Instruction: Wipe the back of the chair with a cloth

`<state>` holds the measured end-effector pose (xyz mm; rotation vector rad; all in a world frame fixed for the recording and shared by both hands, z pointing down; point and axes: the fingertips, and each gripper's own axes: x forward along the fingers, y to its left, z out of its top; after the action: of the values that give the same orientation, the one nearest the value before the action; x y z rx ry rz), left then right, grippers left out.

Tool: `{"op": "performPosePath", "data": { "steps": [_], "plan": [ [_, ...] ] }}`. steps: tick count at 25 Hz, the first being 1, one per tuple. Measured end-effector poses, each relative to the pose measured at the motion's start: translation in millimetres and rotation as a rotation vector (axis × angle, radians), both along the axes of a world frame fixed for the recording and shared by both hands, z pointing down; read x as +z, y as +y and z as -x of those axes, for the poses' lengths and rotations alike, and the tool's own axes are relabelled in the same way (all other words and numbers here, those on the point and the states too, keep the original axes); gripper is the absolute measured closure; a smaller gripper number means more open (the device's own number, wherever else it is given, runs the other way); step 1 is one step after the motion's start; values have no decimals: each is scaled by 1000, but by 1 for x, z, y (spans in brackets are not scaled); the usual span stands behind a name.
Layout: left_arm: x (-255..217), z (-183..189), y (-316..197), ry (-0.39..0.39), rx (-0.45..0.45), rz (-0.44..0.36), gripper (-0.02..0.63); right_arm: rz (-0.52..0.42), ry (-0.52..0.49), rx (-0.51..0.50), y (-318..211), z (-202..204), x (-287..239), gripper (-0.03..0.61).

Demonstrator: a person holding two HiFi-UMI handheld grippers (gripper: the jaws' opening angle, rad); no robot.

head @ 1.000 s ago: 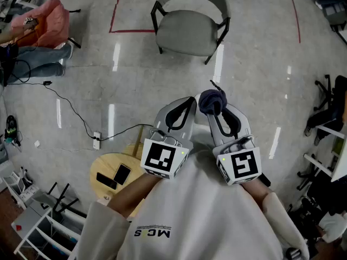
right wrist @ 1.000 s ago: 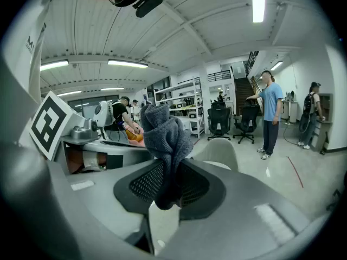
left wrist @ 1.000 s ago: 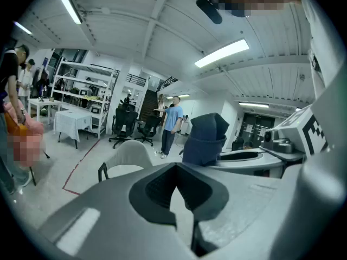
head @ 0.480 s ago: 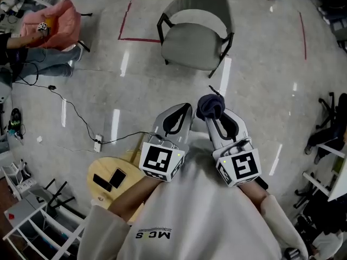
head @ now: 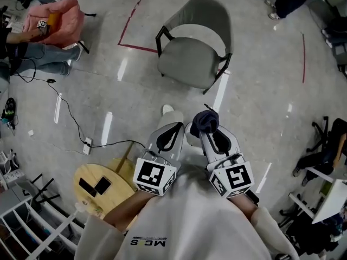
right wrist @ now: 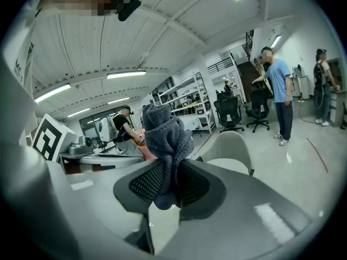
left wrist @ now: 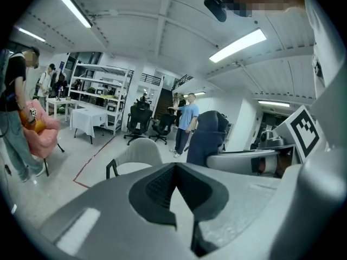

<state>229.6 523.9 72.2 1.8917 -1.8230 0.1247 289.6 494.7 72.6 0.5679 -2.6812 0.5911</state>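
The grey armchair (head: 191, 58) stands on the floor ahead of me, its curved backrest (head: 209, 10) on the far side. My right gripper (head: 207, 130) is shut on a bunched dark blue cloth (head: 206, 120) that sticks out past its tips. My left gripper (head: 173, 128) is held close beside it, shut with nothing in it. Both are well short of the chair. The right gripper view shows the cloth (right wrist: 165, 140) pinched between the pads and the chair (right wrist: 230, 150) beyond. In the left gripper view the chair (left wrist: 135, 156) is ahead and the cloth (left wrist: 209, 137) to the right.
A round wooden table (head: 116, 191) with two phones stands at my lower left. A cable and power strip (head: 87, 144) lie on the floor. A pink chair (head: 54, 18) with a seated person is at far left. Red tape (head: 133, 31) marks the floor. Office chairs (head: 325, 150) stand right.
The chair has come lower in the head view and shows more fully as I step nearer. Both grippers stay side by side, the cloth still held. A shoe now shows ahead of the left gripper.
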Motion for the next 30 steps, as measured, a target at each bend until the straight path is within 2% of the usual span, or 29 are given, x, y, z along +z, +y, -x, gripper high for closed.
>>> {"op": "performPosePath", "data": {
  "steps": [6,10,19,23,28,30],
  "plan": [
    [18,40,-36,53,-39,16,614,16,44,-47,-35,38,16,479],
    [22,74,-75,63,-39,11,614,15,61,-43,-72,70,18,479],
    [27,191,-164,95,-12,24,614,25,81,-104,-157,193,17,479],
    [32,228,-186,99,31,35,614,60,97,-61,-194,234,26,479],
    [45,253,-211,121,84,39,614,108,120,33,-228,259,41,479],
    [53,261,-221,138,93,44,614,102,140,39,-234,267,46,479]
  ]
}}
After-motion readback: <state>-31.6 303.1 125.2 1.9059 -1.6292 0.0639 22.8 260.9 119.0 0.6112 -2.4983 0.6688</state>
